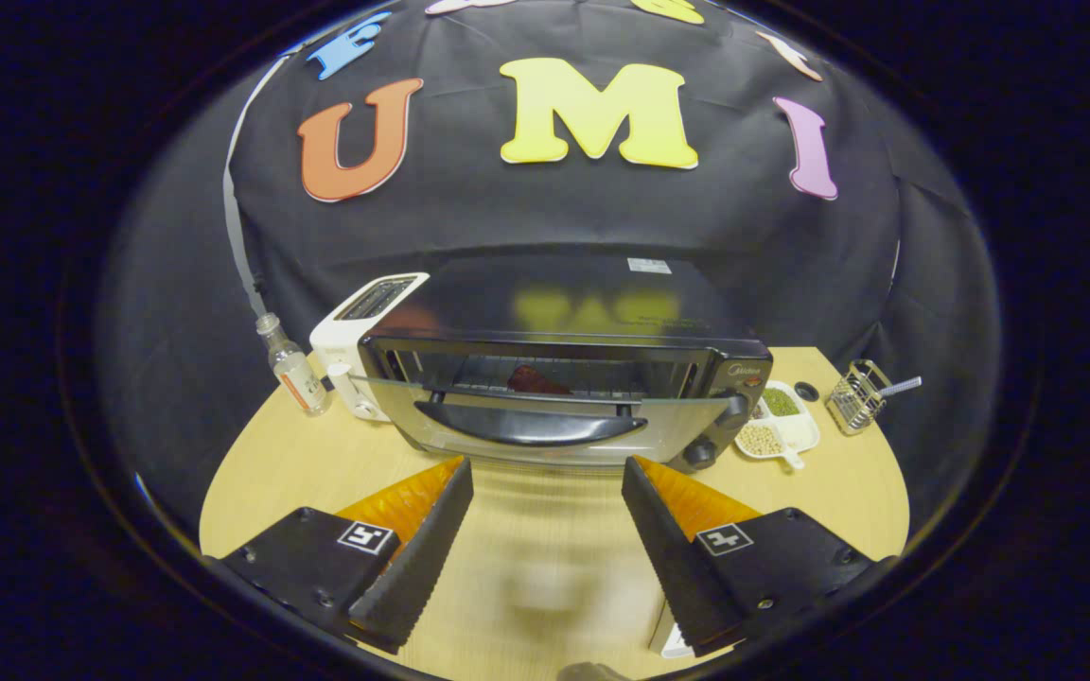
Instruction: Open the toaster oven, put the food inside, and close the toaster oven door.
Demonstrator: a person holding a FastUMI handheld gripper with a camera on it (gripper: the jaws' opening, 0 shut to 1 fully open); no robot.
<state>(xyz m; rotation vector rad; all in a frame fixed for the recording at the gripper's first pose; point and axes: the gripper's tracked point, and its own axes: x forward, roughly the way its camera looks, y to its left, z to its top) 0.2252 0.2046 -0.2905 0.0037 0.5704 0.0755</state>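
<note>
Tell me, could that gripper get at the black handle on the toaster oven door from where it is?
Probably yes. The gripper is open, its fingers spread wide with nothing between them, and the door handle sits just ahead on the partly open glass door, with bare table in between.

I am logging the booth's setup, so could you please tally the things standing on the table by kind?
Appliances: 2, the toaster oven and white toaster
Bottles: 1, the bottle
Dishes: 1, the divided dish
Wire baskets: 1, the wire basket
Total: 5
The gripper is open, just short of the oven's door handle.
</note>
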